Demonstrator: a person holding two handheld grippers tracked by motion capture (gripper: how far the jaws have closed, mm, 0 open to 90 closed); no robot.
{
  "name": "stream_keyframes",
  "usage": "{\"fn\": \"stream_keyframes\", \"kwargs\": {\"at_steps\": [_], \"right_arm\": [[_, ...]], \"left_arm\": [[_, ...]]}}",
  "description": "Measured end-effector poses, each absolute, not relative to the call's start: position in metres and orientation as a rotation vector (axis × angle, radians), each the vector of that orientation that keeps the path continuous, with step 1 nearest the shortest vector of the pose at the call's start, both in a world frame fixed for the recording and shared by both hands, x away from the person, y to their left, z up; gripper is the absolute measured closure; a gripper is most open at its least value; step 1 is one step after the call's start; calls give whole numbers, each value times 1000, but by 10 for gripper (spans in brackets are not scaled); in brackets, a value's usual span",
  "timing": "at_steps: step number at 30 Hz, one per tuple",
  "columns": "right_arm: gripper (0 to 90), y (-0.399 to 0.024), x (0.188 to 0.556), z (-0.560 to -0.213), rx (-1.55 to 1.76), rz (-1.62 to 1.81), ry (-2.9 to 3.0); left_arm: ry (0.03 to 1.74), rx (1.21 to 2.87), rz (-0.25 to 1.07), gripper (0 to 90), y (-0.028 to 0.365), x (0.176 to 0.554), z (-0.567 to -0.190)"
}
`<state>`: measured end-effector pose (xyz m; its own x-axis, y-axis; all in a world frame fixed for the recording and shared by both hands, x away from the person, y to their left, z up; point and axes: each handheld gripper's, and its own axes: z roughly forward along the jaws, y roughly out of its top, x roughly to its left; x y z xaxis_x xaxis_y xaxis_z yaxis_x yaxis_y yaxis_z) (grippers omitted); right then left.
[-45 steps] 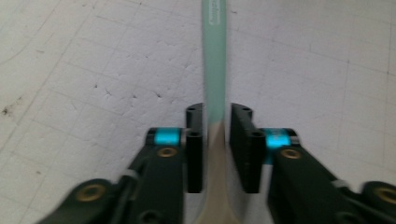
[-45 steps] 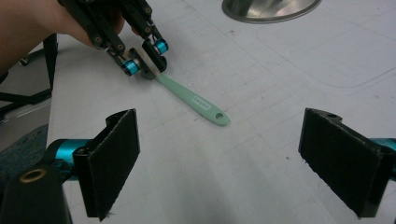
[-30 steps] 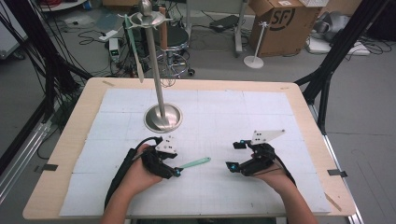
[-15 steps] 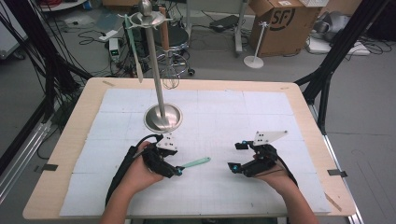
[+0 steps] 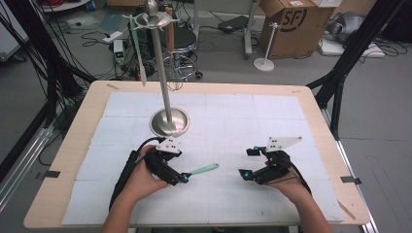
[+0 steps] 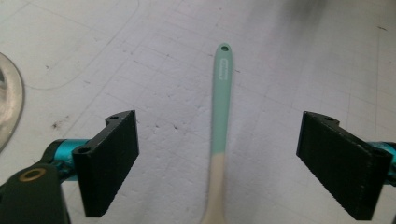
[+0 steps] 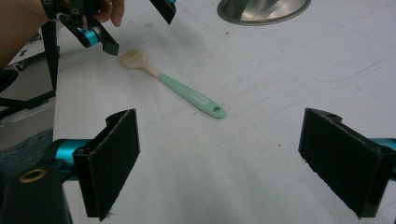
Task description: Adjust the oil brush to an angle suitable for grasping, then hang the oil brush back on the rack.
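A spatula [image 5: 204, 169] with a mint-green handle and a cream head lies flat on the white mat. In the left gripper view the spatula [image 6: 220, 107] runs up the middle, hanging hole at the far end. My left gripper [image 5: 183, 178] sits over its head end, open. Its jaws have just been opening, and the spatula lies between them untouched by either pad [image 6: 112, 163]. My right gripper [image 5: 245, 162] rests to the right, open with nothing between its jaws. In the right gripper view the spatula [image 7: 187, 93] lies ahead, with my left gripper [image 7: 135, 25] beyond it.
A metal stand with a round base [image 5: 169, 122] rises behind my left hand; a long utensil [image 5: 138, 53] hangs from its top ring. The base edge [image 6: 7, 102] shows beside my left gripper. Beyond the table are a cardboard box [image 5: 291, 24] and cables.
The left gripper's jaws have spread apart around the spatula's head end. The spatula stays where it was on the mat. The right hand has not moved.
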<state>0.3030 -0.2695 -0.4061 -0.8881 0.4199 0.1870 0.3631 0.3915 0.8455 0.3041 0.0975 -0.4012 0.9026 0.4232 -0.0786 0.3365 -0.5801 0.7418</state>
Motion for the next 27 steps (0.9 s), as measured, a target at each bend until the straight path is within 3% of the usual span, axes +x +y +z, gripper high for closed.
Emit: {"fn": "stream_keyframes", "kwargs": {"at_steps": [23, 27], "right_arm": [[118, -269, 303, -407, 730, 1541, 2578], [118, -270, 304, -407, 734, 1541, 2572]], "left_arm": [[558, 2248, 144, 132, 97, 305, -404], [557, 2280, 126, 169, 94, 305, -409]]}}
